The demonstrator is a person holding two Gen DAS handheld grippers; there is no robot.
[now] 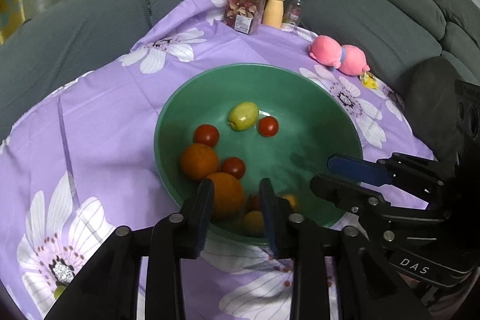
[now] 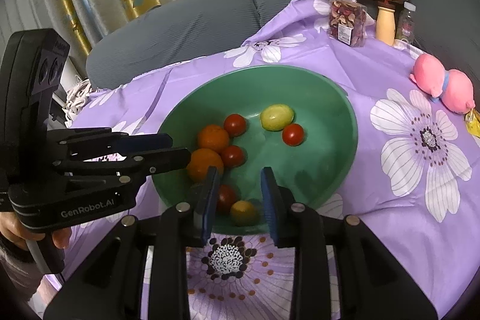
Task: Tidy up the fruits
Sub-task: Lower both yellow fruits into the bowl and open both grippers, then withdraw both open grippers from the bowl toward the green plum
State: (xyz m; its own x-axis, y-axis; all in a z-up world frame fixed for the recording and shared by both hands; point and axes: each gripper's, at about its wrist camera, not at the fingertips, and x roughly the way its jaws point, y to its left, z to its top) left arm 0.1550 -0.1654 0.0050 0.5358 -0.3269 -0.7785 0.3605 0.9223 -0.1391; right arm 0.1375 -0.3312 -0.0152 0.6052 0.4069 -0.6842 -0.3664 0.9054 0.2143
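Green bowl (image 1: 210, 86) is sitting on the purple cloth (image 1: 99, 116), holding oranges (image 1: 199, 161), tomatoes (image 1: 206, 135) and a yellow-green fruit (image 1: 243, 116). You are holding your left gripper (image 1: 235, 189) over the bowl's near-left rim, jaws slightly parted and gripping nothing. You are hovering your right gripper (image 2: 240, 177) over its near-right rim, likewise narrowly parted and empty.
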